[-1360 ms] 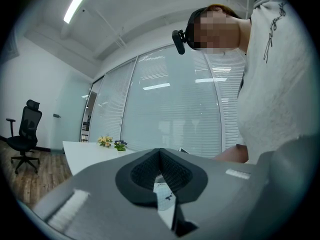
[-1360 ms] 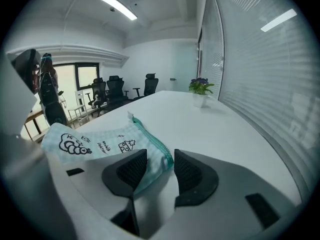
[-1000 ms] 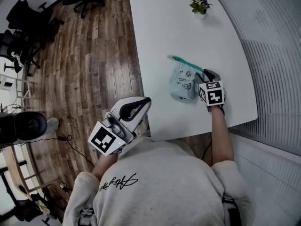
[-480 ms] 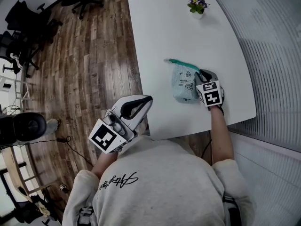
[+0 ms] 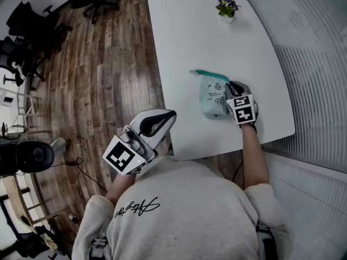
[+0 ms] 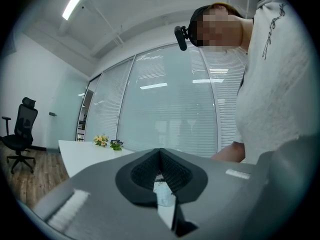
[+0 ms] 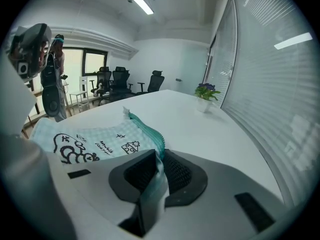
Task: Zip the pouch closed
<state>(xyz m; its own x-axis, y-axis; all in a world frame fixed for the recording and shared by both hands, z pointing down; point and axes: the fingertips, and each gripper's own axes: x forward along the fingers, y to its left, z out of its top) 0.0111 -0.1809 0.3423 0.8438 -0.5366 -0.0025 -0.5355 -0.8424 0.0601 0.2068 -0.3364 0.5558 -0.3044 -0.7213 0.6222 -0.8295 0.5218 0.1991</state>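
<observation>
A pale green checked pouch with black drawings lies near the right edge of the white table, its teal zipper along the far side. My right gripper is at the pouch's right end. In the right gripper view its jaws have just been closing, and the pads now pinch the teal zipper edge of the pouch. My left gripper hangs off the table's near-left corner, shut and empty; the left gripper view shows its pads pressed together.
A small pot of purple flowers stands at the table's far end. Office chairs stand on the wood floor to the left. Slatted blinds run along the right, close to the table's edge.
The right gripper's jaws have closed onto the pouch's right end, and that end has lifted slightly. The left gripper has stayed where it was.
</observation>
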